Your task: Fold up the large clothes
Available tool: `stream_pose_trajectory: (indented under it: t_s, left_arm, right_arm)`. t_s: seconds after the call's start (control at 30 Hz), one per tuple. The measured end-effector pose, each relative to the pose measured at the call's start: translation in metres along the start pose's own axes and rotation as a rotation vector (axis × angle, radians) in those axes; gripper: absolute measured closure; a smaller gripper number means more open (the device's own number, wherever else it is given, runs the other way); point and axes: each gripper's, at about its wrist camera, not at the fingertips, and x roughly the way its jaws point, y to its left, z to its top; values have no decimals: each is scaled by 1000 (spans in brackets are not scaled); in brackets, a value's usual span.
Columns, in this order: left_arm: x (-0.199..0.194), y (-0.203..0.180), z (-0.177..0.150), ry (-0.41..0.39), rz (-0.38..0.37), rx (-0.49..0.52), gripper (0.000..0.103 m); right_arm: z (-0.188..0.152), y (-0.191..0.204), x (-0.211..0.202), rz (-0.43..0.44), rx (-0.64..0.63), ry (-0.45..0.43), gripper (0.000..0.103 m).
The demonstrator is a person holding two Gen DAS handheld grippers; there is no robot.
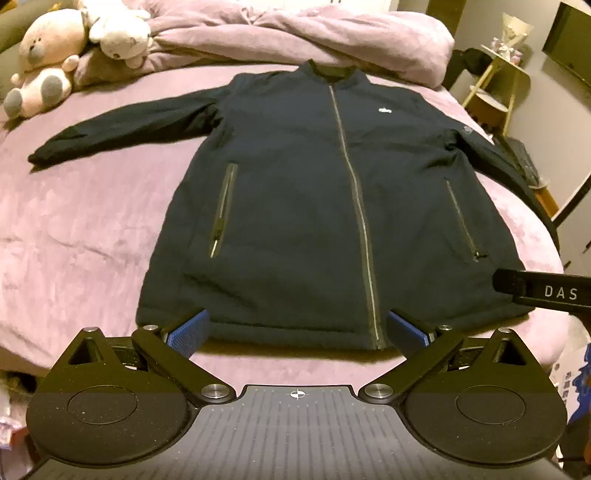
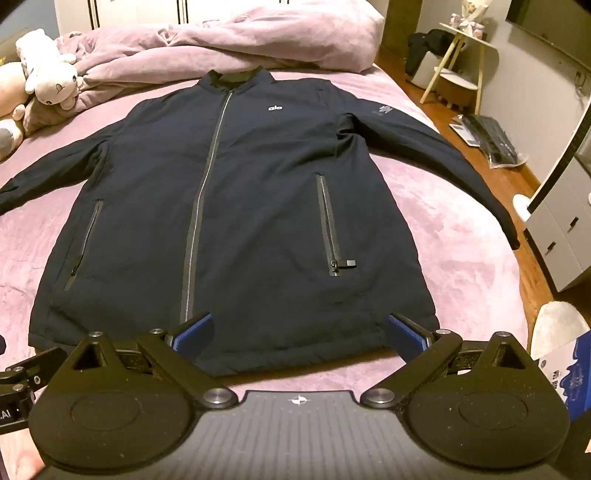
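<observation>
A dark navy zip-up jacket (image 1: 295, 192) lies flat, front up, on the pink bed (image 1: 92, 229), collar at the far end and both sleeves spread out. It also shows in the right wrist view (image 2: 258, 206). My left gripper (image 1: 297, 332) is open and empty, held above the jacket's hem near the front zipper. My right gripper (image 2: 299, 334) is open and empty above the hem's right half. The right gripper's body (image 1: 543, 290) shows at the right edge of the left wrist view.
A bunched pink duvet (image 1: 295, 33) lies behind the collar. Plush toys (image 1: 48, 62) sit at the far left corner of the bed. A small side table (image 2: 458, 70), a plastic-wrapped dark item (image 2: 491, 142) on the wooden floor and white drawers (image 2: 561, 236) stand to the right of the bed.
</observation>
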Motion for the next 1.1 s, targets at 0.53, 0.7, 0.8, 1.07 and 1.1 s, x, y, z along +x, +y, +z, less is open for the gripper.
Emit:
stream_pose_trajectory:
  t_s: [0.53,0.7,0.8,1.07,1.1]
  left_arm:
    - [6,3,1,25,-6,-10,0]
    - [7,4,1,29,-14,-13,0]
    - [7,4,1,28,-12,-15,0]
    - [7,4,1,34,-13,-16,0]
    - [6,3,1,34,-13,-16,0]
  right_arm:
    - [-1,2,4,-1,2,1,4]
    - [0,3,5,0,3,7,4]
    - [0,3,5,-1,1,7,4]
    - [1,3,6,1,5,9,4]
    - [1,3,6,1,5,9,4]
